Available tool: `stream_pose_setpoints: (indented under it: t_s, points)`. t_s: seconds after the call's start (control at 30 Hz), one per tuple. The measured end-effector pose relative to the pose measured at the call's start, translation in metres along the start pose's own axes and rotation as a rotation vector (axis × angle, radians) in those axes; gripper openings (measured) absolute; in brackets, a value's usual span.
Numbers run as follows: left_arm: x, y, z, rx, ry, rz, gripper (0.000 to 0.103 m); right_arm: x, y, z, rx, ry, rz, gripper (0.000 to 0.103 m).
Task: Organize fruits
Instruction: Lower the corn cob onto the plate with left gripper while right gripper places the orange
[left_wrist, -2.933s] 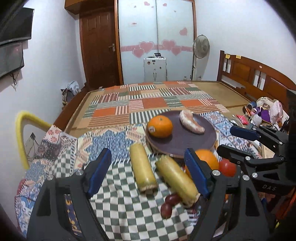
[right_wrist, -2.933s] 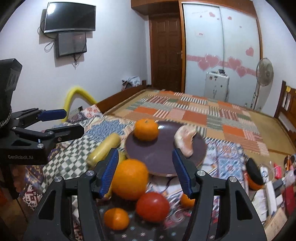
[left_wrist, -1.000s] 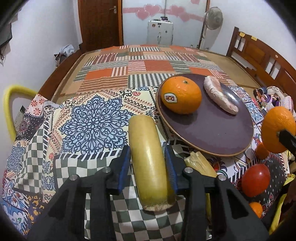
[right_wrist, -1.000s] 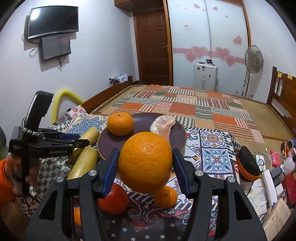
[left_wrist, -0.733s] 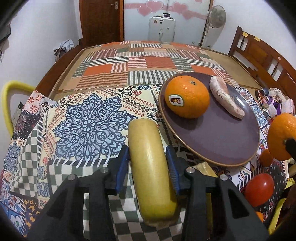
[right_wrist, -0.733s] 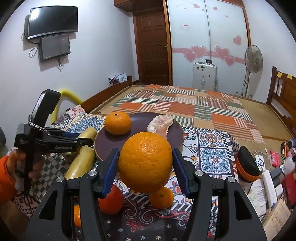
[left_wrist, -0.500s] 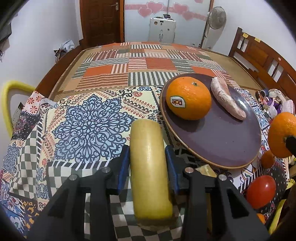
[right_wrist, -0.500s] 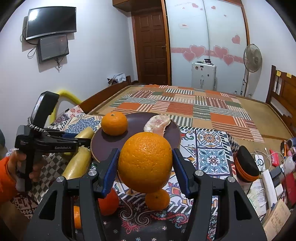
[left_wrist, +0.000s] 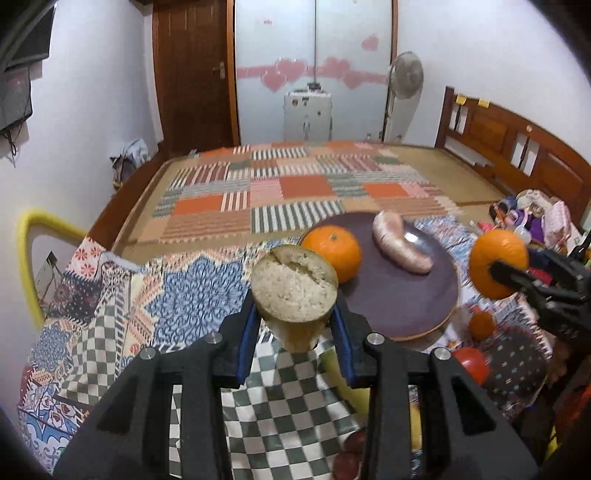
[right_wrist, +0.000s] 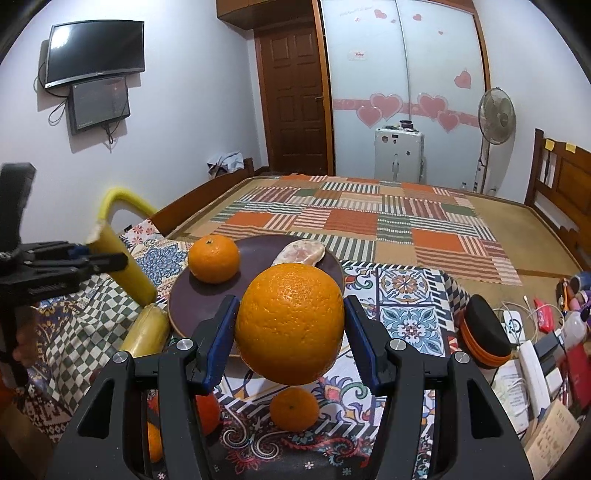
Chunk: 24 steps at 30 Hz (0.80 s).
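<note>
My left gripper (left_wrist: 295, 328) is shut on a yellow cylindrical fruit piece (left_wrist: 293, 295), lifted and tilted so its cut end faces the camera; it also shows in the right wrist view (right_wrist: 122, 264). My right gripper (right_wrist: 290, 332) is shut on a large orange (right_wrist: 290, 323), held above the cloth to the right of the dark round plate (right_wrist: 199, 299); the orange also shows in the left wrist view (left_wrist: 496, 262). The plate (left_wrist: 391, 291) holds an orange (left_wrist: 334, 251) and a pink peeled fruit segment (left_wrist: 399, 242).
A second yellow piece (right_wrist: 146, 334) lies left of the plate. A small orange (right_wrist: 293, 408), a tomato (left_wrist: 471, 363) and dark dates (left_wrist: 349, 454) lie on the patterned cloth. Cluttered items and a black case (right_wrist: 484, 326) sit right. A bed headboard (left_wrist: 517, 155) stands far right.
My left gripper has lifted the yellow piece off the cloth and tipped it up, cut end toward the camera. My right gripper still holds the large orange, raised slightly.
</note>
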<state>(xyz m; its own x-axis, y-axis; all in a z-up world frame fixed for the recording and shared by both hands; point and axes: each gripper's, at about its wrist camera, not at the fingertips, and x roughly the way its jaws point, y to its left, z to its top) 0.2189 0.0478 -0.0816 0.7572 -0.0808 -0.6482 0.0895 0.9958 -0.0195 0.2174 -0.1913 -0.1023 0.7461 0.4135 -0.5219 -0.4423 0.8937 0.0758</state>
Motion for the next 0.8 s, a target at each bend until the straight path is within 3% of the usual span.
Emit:
stream_pose_setpoints:
  t_s: [0.3,0.8]
  points:
    - [-0.014,-0.029,0.023,0.023,-0.074,-0.078,0.037,0.002,-0.008,0.01,-0.001,-0.021,-0.016,0.054]
    - [0.029,-0.088,0.027,0.131,0.018,-0.165,0.037,0.027,-0.019,0.025,-0.032,-0.003,-0.039,0.054]
